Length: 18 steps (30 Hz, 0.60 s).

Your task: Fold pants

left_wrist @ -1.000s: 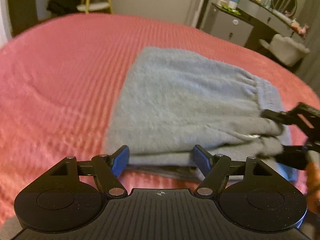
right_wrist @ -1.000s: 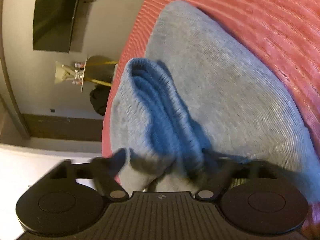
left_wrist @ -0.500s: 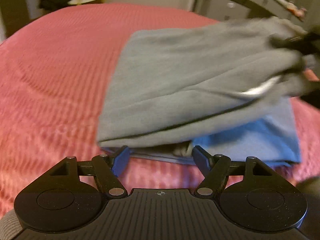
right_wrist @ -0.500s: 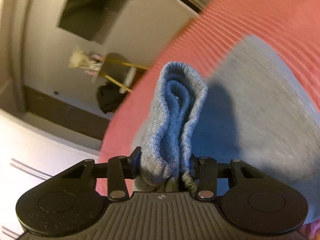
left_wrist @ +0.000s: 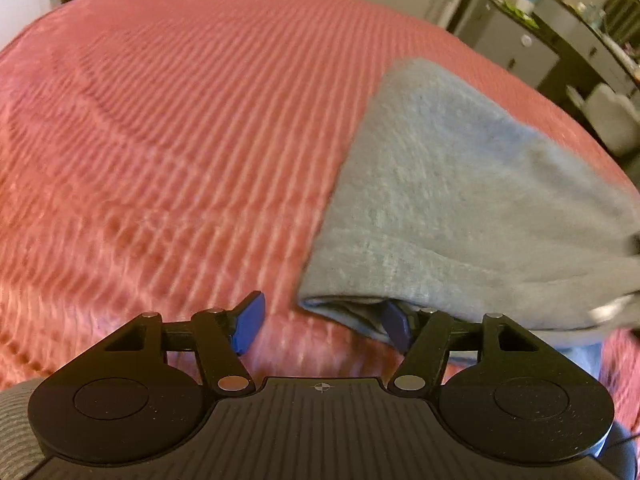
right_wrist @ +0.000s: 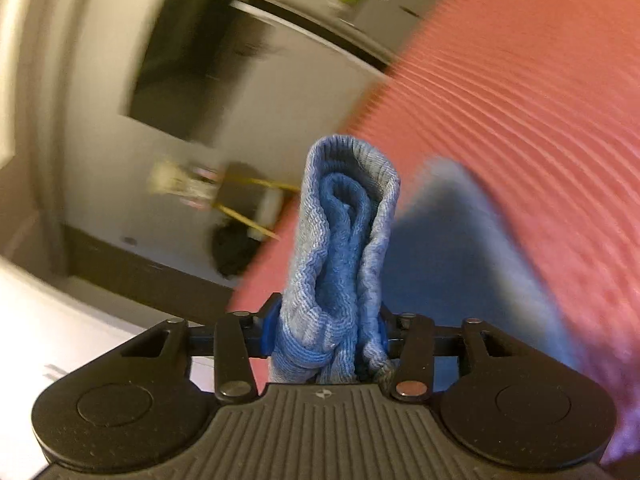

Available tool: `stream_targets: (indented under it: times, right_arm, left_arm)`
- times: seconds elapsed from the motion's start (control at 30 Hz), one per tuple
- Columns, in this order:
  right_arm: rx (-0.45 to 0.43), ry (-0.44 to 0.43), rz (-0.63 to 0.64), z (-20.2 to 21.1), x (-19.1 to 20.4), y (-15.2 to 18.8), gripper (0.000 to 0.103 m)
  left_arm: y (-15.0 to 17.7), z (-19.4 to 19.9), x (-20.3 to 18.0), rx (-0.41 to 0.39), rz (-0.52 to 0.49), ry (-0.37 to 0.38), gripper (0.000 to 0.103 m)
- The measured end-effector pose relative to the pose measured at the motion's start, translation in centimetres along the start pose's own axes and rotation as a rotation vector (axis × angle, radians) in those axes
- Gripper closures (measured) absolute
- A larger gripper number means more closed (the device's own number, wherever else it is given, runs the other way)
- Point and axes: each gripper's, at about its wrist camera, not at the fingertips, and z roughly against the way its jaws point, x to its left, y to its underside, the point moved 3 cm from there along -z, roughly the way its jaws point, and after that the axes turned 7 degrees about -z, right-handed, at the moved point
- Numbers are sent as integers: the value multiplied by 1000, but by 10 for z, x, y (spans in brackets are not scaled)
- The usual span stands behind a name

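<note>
Grey-blue folded pants lie on the pink ribbed bedspread, right of centre in the left wrist view. My left gripper is at their near left corner with its jaws closing. Its right fingertip is tucked under the folded edge, its left one rests over bare bedspread, and neither pad presses the cloth. My right gripper holds the bunched waistband upright above the bed. Its jaws are opening, and both pads still touch the bundle. The rest of the pants hangs below in shadow.
A grey dresser with small items and a white chair stand past the bed's far right edge. The right wrist view shows a dark screen on the wall, a yellow-legged stool and a dark bag.
My right gripper has closed on the waistband and risen, lifting that end off the bed. In the left wrist view the pants have shifted right, and my right fingertip now sits under their corner.
</note>
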Motion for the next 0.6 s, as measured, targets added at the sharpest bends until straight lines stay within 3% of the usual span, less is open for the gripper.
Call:
stream_targets:
  times: [0.1,0.23,0.37,0.43,0.47,0.5,0.6]
  right_arm:
    - [42,155,-106,-19,-45,1,39]
    - [74,68,-152,-21,-51,5,22]
    - [119,121,-62,-26,-46,14,18]
    - [105,157,5,-31,-39,23,27]
    - [83,184,39,-31,-35,25,50]
    - [69,203,69,-31,-29,27,56]
    - [46,211,69,-31,-25,35,56]
  left_arm:
    - [3,2,-7,-11,-49,31,34]
    - [5,4,-20,-36,-125,30,32]
    - [6,1,-27,-33,-158,27,30]
    - [8,3,-28,-40,-171,37,30]
    - [8,5,-29,-43,-177,41,30]
    - [9,6,-31,-43,-186,47,30]
    - [12,12,-35,-61,-224,72,30]
